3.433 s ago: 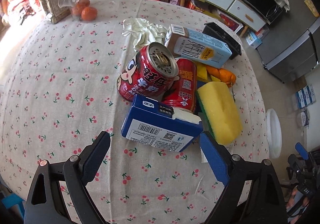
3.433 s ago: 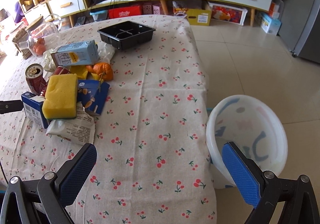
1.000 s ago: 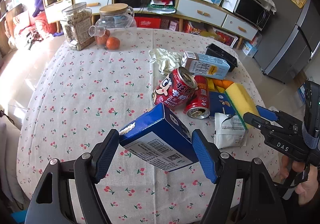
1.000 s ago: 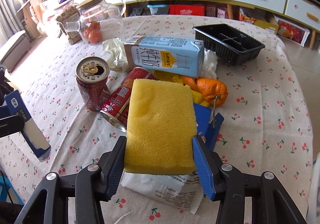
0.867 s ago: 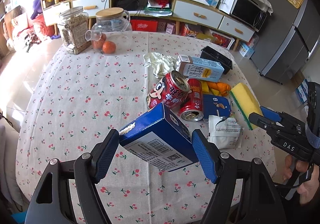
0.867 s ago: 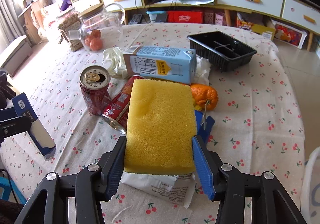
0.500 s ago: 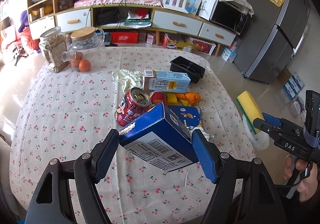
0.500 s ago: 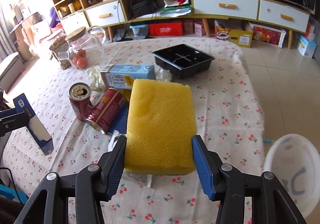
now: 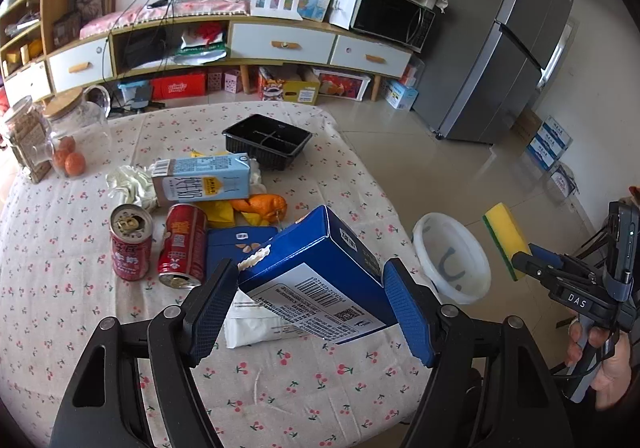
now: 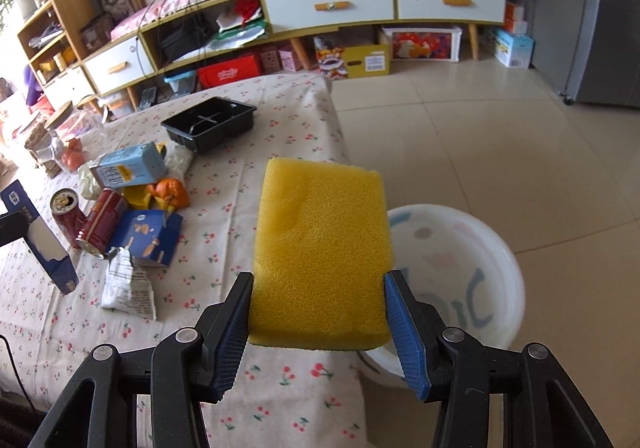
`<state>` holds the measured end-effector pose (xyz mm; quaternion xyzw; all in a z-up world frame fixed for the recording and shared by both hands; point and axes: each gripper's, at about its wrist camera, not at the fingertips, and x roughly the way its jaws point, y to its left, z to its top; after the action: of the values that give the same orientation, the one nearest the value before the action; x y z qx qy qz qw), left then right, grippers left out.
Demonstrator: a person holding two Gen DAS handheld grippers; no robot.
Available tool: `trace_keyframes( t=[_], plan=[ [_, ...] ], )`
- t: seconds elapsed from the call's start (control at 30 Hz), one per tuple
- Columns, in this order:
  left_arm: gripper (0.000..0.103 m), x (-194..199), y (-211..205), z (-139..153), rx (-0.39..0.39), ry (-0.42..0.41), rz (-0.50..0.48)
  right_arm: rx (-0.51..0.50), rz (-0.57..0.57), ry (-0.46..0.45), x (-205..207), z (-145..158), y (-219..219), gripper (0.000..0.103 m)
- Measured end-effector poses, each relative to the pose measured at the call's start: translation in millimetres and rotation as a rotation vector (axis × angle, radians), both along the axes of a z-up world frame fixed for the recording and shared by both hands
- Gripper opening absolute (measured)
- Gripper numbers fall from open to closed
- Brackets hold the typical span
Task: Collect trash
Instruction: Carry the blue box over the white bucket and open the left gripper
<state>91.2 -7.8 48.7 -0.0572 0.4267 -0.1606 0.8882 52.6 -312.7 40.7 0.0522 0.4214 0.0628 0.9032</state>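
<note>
My left gripper (image 9: 310, 308) is shut on a blue carton (image 9: 316, 272) and holds it in the air above the table's near right part. My right gripper (image 10: 320, 324) is shut on a yellow sponge (image 10: 320, 260), held past the table's right edge, over the near rim of the white bin (image 10: 460, 268) on the floor. In the left wrist view the sponge (image 9: 506, 240) and right gripper (image 9: 532, 260) hang to the right of the bin (image 9: 452, 260). On the table lie two red cans (image 9: 130, 244), a light blue milk carton (image 9: 204, 184), orange peel (image 9: 264, 206), a blue packet (image 9: 232, 248) and a white wrapper (image 9: 256, 324).
A black plastic tray (image 9: 266, 140) sits at the table's far side. Glass jars (image 9: 76, 132) with oranges stand at the far left. A crumpled white tissue (image 9: 130, 184) lies by the milk carton. A fridge (image 9: 500, 36) and low cabinets (image 9: 240, 48) stand behind.
Both grippers have swung right and away from the pile. The sponge has moved from above the table to over the bin. The blue carton has been carried toward the table's right edge.
</note>
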Motion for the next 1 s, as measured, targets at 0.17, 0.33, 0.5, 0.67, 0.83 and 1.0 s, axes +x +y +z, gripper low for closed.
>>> trace_keyframes(
  t=[0.17,0.33,0.5,0.67,0.83,1.0],
  plan=[
    [0.077,5.2,-37.3,-4.4,-0.019,0.006,-0.053,-0.004,-0.059,0.011,-15.2,-3.8,-38.0,0.057],
    [0.077,9.8,-76.5,-11.3,-0.037,0.009,-0.108,-0.003,-0.117,0.033,-28.1,-14.4,-73.2,0.057],
    [0.077,18.5,-125.7,-28.5,-0.046,0.024,-0.173,0.002,-0.160,0.065,-39.4,-27.4,-104.5,0.057],
    [0.077,29.3,-175.4,-45.3,-0.050,0.006,-0.226,0.000,-0.188,0.091,-54.0,-37.7,-132.9,0.057],
    [0.077,40.2,-212.3,-62.6,-0.053,-0.004,-0.251,0.008,-0.222,0.105,-63.1,-42.9,-158.4,0.057],
    [0.078,48.4,-231.0,-76.4,-0.035,-0.003,-0.261,0.022,-0.255,0.115,-65.8,-44.0,-180.0,0.057]
  ],
)
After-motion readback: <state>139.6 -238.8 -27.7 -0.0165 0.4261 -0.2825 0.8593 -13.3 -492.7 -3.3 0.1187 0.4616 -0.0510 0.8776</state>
